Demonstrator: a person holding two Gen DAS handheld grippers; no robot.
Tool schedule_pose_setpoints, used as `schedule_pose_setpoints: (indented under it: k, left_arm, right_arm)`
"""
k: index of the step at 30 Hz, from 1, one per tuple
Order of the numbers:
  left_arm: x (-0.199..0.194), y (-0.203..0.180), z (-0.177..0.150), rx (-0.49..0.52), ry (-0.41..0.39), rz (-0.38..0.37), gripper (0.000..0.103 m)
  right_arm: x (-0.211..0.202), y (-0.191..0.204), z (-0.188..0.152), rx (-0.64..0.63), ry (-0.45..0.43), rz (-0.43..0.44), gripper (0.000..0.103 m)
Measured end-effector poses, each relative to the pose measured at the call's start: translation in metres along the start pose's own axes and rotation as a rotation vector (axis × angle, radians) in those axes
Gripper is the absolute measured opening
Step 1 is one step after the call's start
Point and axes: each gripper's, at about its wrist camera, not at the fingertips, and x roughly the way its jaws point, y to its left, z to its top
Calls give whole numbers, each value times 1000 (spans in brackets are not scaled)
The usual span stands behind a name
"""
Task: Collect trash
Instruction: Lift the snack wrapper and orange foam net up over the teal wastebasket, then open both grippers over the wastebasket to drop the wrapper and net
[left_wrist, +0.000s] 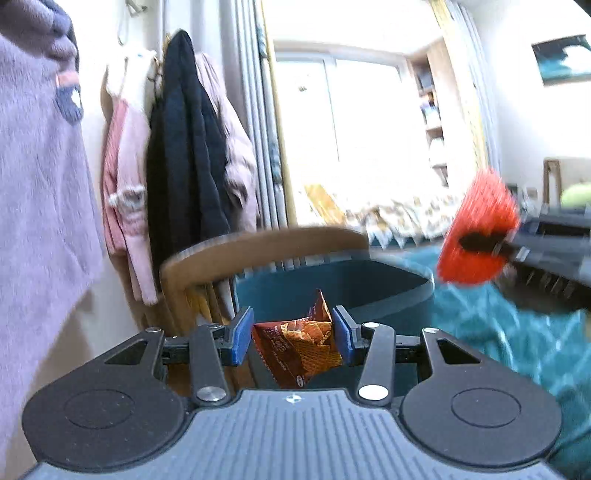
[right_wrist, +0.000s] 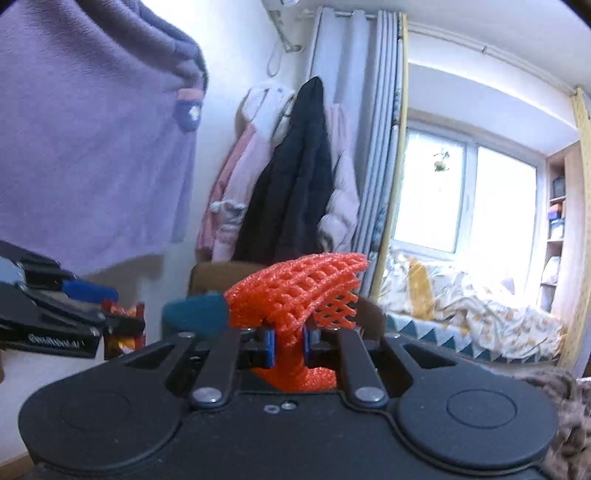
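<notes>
Both grippers (left_wrist: 293, 330) (right_wrist: 289, 341) level — loaded

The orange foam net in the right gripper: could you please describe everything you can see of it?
The orange foam net is a soft, open-mesh sleeve of bright orange foam strands, like fruit packing. The right gripper has its jaws shut on the net's pinched middle; the upper part fans out wide above them and a smaller bunch hangs below. It is held up in the air, touching only the blue pads. In the left wrist view it appears blurred, off to the right.
</notes>
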Motion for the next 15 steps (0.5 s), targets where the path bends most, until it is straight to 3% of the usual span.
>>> schedule_pose_setpoints:
  k: [3,7,15]
  left_arm:
    - [17,0,28,-25,-19,13,45]
    - [53,-4,48,-48,25,41,45]
    - [122,-2,41,-62,174,106,46]
  right_arm:
    - [25,-4,11,24,10,-14,12]
    - [55,-8,15,56,67,-25,14]
    - [102,-1,2,39,210,-19,14]
